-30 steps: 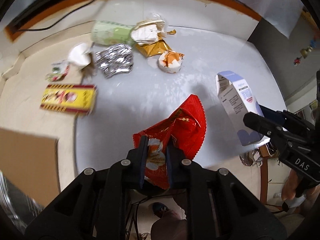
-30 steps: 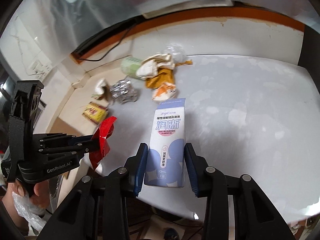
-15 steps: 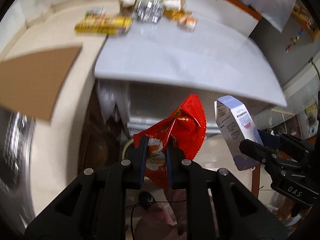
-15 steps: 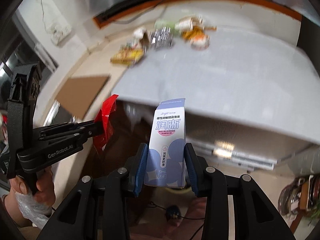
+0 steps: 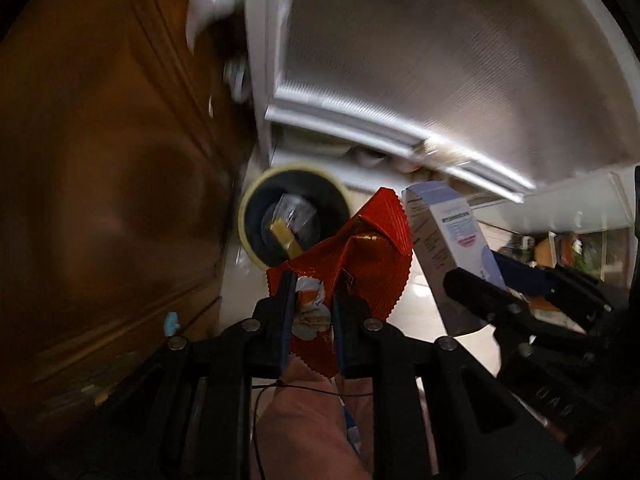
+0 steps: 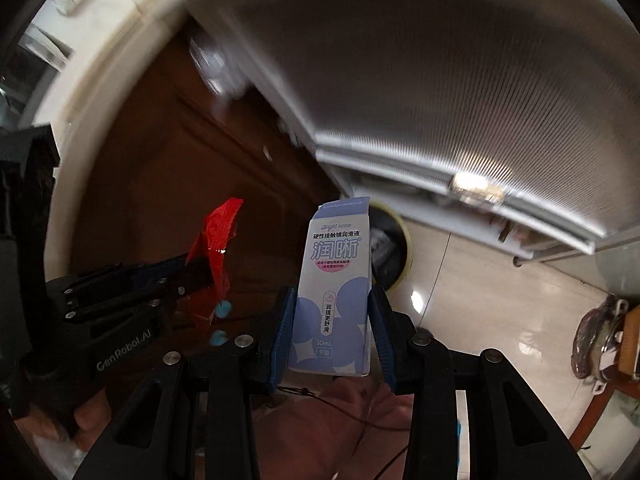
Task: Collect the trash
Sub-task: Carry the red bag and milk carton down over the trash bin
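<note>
My left gripper [image 5: 313, 280] is shut on a red snack wrapper [image 5: 360, 248] and holds it above a round, yellow-rimmed trash bin [image 5: 256, 208] on the floor. The bin has a dark liner and some clear and yellow trash inside. My right gripper [image 6: 331, 300] is shut on a small white and lilac carton [image 6: 334, 276], held upright. The carton also shows in the left wrist view [image 5: 448, 248], just right of the wrapper. In the right wrist view the wrapper [image 6: 214, 240] is to the left and the bin [image 6: 394, 252] is partly hidden behind the carton.
A dark brown wooden cabinet [image 5: 100, 160] stands to the left of the bin. A ribbed metal panel [image 5: 440, 60] rises behind it. The floor is pale glossy tile [image 6: 480, 292]. Bagged clutter [image 6: 600, 340] sits at the far right.
Both grippers have swung down from the table top to below its edge, carrying the wrapper and carton. The table trash has left view and the floor bin has appeared.
</note>
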Demonstrator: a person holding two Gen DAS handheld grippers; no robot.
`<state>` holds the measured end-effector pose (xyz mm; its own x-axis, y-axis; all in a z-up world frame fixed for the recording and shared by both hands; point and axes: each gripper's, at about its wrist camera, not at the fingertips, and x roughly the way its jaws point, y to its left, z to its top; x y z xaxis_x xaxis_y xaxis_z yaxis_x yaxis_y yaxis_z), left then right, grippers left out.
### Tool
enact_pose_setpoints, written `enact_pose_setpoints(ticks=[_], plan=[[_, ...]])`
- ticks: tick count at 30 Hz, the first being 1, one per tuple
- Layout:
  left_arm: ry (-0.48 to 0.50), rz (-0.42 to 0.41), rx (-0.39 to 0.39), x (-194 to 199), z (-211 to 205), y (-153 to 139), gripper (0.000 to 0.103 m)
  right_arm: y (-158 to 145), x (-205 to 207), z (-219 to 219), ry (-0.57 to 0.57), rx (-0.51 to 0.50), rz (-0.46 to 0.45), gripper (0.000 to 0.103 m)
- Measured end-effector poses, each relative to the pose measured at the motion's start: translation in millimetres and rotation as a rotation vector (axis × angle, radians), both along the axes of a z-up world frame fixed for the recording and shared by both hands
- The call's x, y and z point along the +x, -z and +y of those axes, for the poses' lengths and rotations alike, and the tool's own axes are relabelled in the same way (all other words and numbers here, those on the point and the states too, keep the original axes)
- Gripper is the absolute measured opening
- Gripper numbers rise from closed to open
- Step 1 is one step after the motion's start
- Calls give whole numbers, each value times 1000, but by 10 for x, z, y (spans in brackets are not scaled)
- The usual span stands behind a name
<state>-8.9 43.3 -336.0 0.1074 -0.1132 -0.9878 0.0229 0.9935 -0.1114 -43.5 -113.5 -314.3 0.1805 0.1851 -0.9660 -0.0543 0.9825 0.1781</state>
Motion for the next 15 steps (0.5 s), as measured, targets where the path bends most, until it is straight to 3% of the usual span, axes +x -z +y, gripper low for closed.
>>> enact_pose_setpoints(ticks=[4, 8, 13, 15], plan=[[-48, 60, 40, 112, 19, 866, 14, 950, 256, -52, 1, 13, 47, 37], [-73, 102, 88, 315, 27, 1637, 15, 1696, 514, -84, 8, 8, 59, 38], [-82, 104, 121, 500, 44, 2231, 17, 2469, 868, -109, 41, 10, 91, 39], [-76, 108, 125, 578, 68, 2384, 31, 2674, 974, -115, 40, 6, 96, 41]])
